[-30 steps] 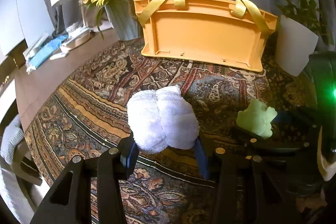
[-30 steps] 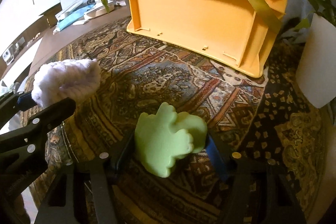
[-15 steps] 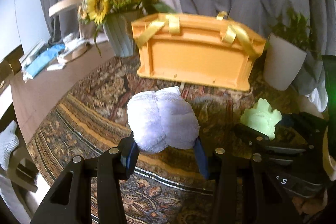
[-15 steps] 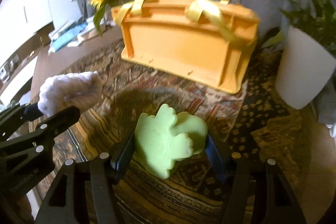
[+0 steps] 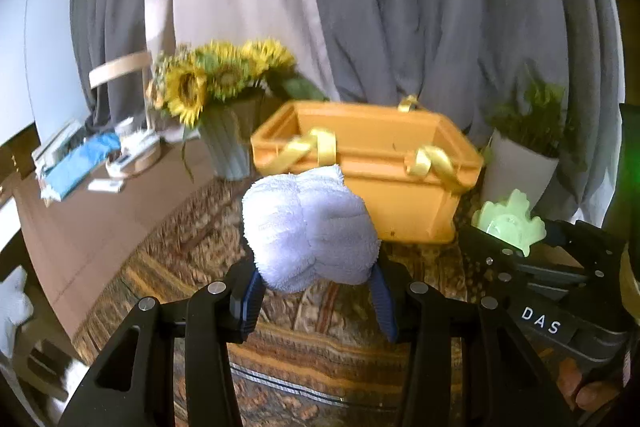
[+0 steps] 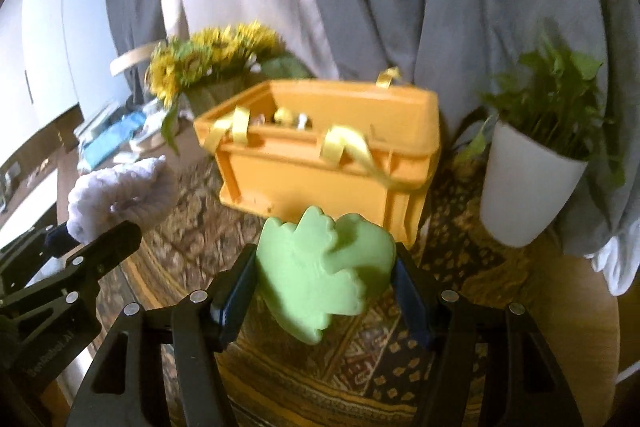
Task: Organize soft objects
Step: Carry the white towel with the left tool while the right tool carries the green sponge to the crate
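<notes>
My left gripper (image 5: 316, 291) is shut on a fluffy white towel bundle (image 5: 308, 227), held above the patterned rug. My right gripper (image 6: 324, 291) is shut on a soft green foam shape (image 6: 324, 271). In the left wrist view the green shape (image 5: 510, 223) and right gripper show at the right. In the right wrist view the towel (image 6: 120, 191) and left gripper show at the left. An orange crate (image 6: 328, 155) with yellow ribbon handles stands ahead of both grippers; small items lie inside it. It also shows in the left wrist view (image 5: 400, 207).
A vase of sunflowers (image 5: 224, 95) stands left of the crate. A white pot with a green plant (image 6: 532, 179) stands to its right. Blue and white clutter (image 5: 80, 163) lies on the brown table at far left. Grey curtains hang behind.
Both grippers have risen with their loads. The crate now sits lower in view and its open top and inside show.
</notes>
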Motion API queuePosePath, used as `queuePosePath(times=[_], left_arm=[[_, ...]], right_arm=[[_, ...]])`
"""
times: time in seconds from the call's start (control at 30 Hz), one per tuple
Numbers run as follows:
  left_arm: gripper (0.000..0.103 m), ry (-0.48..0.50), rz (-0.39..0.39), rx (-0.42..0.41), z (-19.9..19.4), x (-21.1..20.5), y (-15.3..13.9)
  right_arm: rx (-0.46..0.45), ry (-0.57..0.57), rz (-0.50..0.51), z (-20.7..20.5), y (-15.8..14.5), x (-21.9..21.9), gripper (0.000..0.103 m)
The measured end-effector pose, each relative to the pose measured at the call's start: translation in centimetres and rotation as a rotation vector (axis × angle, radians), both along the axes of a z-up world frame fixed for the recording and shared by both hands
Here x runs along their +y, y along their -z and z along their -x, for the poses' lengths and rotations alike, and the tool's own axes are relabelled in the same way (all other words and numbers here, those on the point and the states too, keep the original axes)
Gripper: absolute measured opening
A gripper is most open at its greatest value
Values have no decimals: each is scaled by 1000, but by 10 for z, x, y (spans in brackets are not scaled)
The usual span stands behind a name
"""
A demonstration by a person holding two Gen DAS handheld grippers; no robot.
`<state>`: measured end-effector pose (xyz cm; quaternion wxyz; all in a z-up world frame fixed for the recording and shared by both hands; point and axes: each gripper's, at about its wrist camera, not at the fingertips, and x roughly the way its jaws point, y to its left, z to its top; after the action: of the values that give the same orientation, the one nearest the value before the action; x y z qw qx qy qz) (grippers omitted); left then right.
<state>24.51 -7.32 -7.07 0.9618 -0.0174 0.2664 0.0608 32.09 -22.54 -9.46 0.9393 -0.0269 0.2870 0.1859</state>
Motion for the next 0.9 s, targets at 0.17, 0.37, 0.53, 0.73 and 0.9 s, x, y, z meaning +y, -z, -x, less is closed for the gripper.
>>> queuePosePath(times=[0.17, 0.37, 0.53, 0.73, 0.9], left_arm=[[46, 48, -3, -38, -8, 9, -19], [46, 125, 2, -75, -21, 25, -42], [46, 192, -9, -112, -33, 36, -58], [46, 262, -31, -153, -49, 48, -75], [46, 317, -34, -168, -64, 54, -83]], right_arm=[[-33, 46, -31, 2, -24, 5, 65], [-85, 118, -50, 3, -49, 16, 65], [-130, 174, -64, 2, -65, 25, 65], [-167, 240, -76, -4, -80, 39, 65], [-187, 283, -86, -11, -88, 49, 65]])
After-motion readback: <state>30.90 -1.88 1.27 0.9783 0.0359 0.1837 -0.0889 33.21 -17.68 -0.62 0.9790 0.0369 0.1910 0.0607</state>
